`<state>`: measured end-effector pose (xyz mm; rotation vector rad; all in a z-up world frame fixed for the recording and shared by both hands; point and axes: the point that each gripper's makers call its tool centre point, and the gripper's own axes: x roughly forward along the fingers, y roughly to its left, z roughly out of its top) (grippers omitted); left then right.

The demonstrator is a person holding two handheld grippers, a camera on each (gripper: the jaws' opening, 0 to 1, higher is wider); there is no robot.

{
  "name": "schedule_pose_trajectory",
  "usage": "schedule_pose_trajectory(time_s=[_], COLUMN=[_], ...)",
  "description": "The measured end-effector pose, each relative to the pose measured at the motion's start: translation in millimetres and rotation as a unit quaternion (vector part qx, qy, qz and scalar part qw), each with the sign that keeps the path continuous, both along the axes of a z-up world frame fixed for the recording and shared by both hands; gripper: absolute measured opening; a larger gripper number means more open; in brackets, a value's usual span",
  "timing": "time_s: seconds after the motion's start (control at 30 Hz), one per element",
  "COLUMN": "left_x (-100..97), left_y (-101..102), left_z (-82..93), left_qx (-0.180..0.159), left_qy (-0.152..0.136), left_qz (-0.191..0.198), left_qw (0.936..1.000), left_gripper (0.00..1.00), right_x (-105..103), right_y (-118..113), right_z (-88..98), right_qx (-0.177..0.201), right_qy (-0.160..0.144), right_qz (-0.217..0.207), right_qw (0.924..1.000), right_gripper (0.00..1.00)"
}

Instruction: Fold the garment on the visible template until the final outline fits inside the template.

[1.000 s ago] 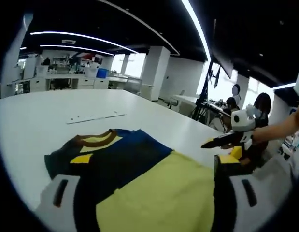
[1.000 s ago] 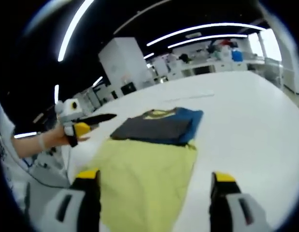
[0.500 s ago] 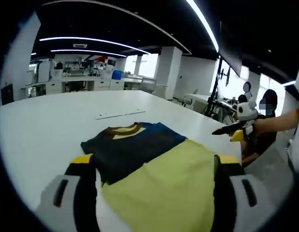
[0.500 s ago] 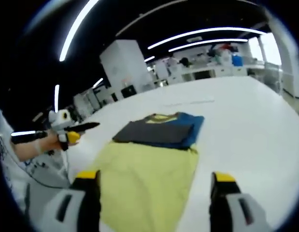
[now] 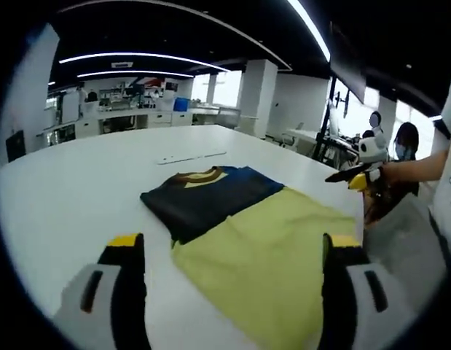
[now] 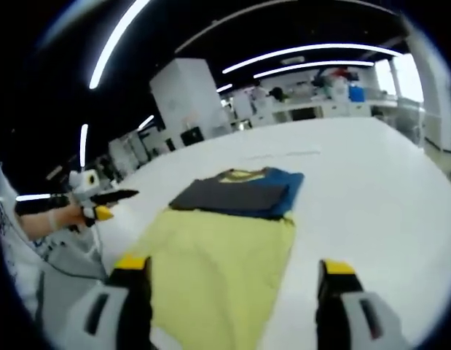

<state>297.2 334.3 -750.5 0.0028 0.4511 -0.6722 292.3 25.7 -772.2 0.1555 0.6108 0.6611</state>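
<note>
The garment lies flat on the white table (image 5: 72, 197). Its far part is folded dark navy cloth (image 5: 207, 200) with a brown and yellow collar; its near part is a yellow panel (image 5: 272, 255). My left gripper (image 5: 232, 292) hovers open just short of the yellow edge, nothing between its jaws. The right gripper (image 5: 356, 177) shows at the right of that view, held in a hand, off the cloth. In the right gripper view the navy part (image 6: 236, 197) and yellow panel (image 6: 210, 270) lie ahead of my open right gripper (image 6: 232, 299). The left gripper (image 6: 94, 200) hangs far left.
A thin pale strip (image 5: 190, 157) lies on the table beyond the collar, also seen as a thin strip (image 6: 283, 154) in the right gripper view. The table edge (image 5: 371, 219) runs near a seated person (image 5: 404, 149). Desks and columns stand far behind.
Both views have drawn back and apart from the garment. The other gripper now sits farther out to the side in each view. The cloth itself lies as before.
</note>
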Motion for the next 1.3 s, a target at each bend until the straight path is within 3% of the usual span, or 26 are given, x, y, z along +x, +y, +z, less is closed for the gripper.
schedule_pose_trajectory(time_s=[0.43, 0.7, 1.3], left_x=[-30.2, -47.6, -85.8], left_y=[5, 2, 9], left_z=[-17.4, -33.4, -64.3], left_qx=[0.01, 0.007, 0.032], left_qy=[0.037, 0.078, 0.17], left_qz=[-0.006, -0.014, -0.013], left_qw=[0.9992, 0.9968, 0.9848], left_gripper=[0.96, 0.84, 0.5], right_x=[-15, -28, -61], right_y=[-10, -10, -22], right_z=[-13.6, -28.5, -60.0], right_qx=[-0.014, -0.045, -0.091], right_qy=[0.019, 0.03, 0.08], right_qz=[0.004, 0.017, 0.046], right_qw=[0.9997, 0.9984, 0.9916], right_gripper=[0.92, 0.89, 0.49])
